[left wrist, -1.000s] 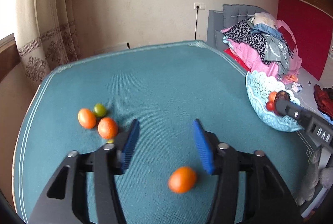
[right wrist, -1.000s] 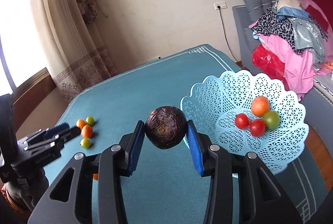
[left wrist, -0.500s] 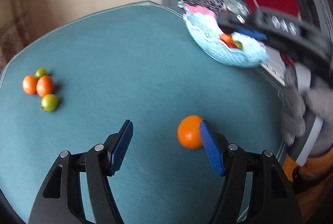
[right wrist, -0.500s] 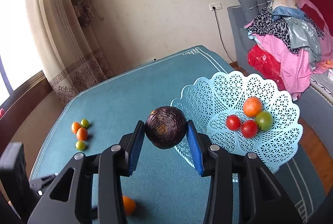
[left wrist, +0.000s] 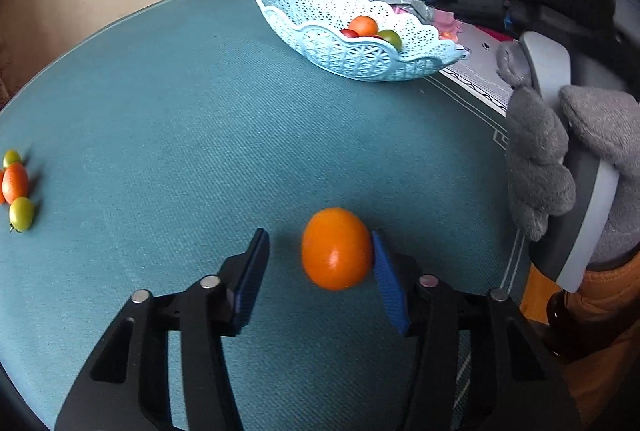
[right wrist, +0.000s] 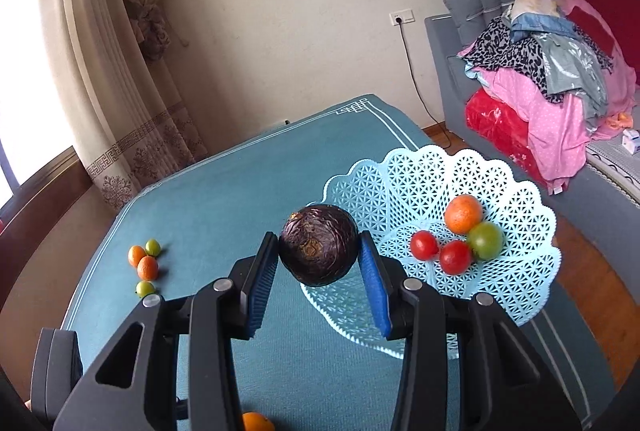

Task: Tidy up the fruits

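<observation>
The left gripper [left wrist: 320,267] has its jaws closing around an orange [left wrist: 336,249] on the tabletop [left wrist: 200,103]; only the right pad touches it, the left stands clear. Farther off, the right gripper [right wrist: 318,271], clenched on a dark purple fruit [right wrist: 318,245], hangs at the basket [right wrist: 516,271] rim, probably for dropping it beside the fruit there.

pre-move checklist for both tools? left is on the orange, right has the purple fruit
1. Orange between left tool pads: ok.
2. Both pads touching orange: not ok; jaws closing, gap on one side.
3. Right tool clamped on purple fruit: ok.
4. Purple fruit past basket rim: cannot tell.
5. Room in basket beside tomatoes: ok.
6. Loose fruits left on table: not ok.
</observation>
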Motion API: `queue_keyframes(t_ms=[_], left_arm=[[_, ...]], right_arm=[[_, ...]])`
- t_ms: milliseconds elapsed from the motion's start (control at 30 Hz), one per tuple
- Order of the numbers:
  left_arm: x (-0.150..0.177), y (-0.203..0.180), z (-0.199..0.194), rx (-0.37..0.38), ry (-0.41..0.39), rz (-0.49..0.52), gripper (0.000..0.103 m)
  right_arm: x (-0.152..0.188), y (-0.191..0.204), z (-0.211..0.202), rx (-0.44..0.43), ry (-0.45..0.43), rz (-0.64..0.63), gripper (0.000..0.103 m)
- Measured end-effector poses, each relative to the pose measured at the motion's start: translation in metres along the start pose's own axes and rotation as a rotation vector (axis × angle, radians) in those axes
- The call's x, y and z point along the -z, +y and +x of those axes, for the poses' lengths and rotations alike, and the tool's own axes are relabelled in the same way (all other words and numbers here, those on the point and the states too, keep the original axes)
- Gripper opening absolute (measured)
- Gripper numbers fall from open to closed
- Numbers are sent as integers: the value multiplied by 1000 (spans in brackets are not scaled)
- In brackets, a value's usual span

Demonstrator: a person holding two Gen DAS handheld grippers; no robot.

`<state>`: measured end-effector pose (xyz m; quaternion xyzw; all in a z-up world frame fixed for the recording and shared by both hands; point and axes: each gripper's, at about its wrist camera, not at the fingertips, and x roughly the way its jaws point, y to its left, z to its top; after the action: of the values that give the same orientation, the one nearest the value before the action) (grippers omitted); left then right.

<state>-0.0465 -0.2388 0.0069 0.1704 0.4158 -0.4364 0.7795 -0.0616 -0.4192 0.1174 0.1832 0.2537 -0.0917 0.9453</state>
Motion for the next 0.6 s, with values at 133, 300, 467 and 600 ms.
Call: queue_keyframes(t_ms=[133, 300, 467, 600], left_arm=[[4, 1, 3, 29, 13, -9, 35], [0, 8, -5, 0, -19, -30, 35], [-14, 12, -16, -33, -68, -33, 35], [-33, 13, -25, -53, -117, -30, 35]], right_arm=[[-1, -6, -1, 14, -6, 3, 42], [-2, -18, -3, 45, -13, 14, 42], [-3, -33, -6, 81, -20, 32, 42], [-2, -42, -8, 106, -21, 43, 42]])
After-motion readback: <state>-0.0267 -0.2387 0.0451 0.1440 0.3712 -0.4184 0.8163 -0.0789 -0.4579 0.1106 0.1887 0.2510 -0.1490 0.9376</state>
